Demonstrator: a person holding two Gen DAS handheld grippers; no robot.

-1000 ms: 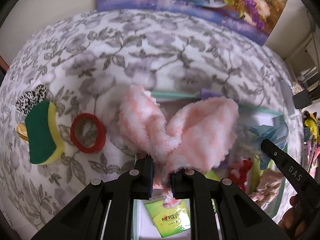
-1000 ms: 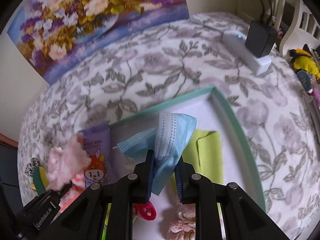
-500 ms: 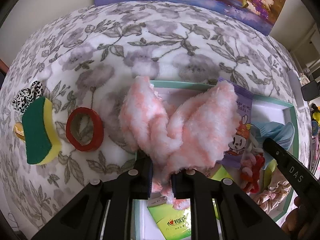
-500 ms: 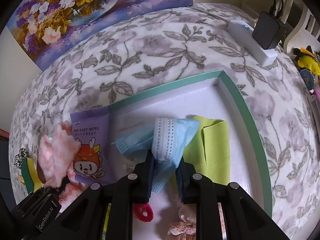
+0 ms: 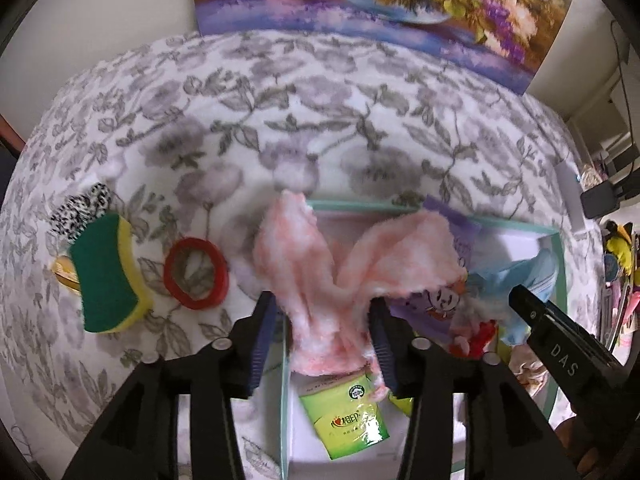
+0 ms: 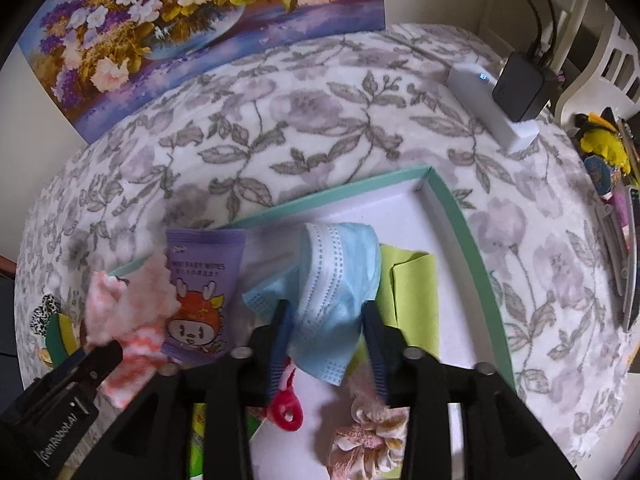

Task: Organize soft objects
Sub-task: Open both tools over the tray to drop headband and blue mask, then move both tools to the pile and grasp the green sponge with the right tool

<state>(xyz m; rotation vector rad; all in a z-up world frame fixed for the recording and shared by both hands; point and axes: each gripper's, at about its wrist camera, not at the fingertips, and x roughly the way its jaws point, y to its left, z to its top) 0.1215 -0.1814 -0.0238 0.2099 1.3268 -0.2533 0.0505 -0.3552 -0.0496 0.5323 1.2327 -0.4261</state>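
A fluffy pink-and-white cloth [image 5: 352, 280] hangs between the fingers of my left gripper [image 5: 326, 320] and drapes over the left corner of the teal-rimmed tray [image 5: 360, 205]. The jaws are opening, and the left pad stands clear of the cloth. In the right wrist view a light blue face mask [image 6: 336, 272] lies loose between the fingers of my right gripper [image 6: 326, 320], over the tray's white floor [image 6: 400, 216]. These jaws are opening too, and the mask has sagged wide.
On the flowered tablecloth left of the tray lie a green-and-yellow sponge [image 5: 106, 276], a red ring [image 5: 196, 272] and a spotted scrunchie [image 5: 80, 208]. The tray holds purple wipes [image 6: 200, 288], a lime cloth [image 6: 412, 292], a green tissue pack [image 5: 348, 416], a red clip [image 6: 286, 406] and a floral scrunchie [image 6: 368, 436]. A power strip [image 6: 496, 108] sits far right.
Both pairs of jaws have parted. The pink cloth and the blue mask have slackened and spread between the fingers. The left gripper has risen a little.
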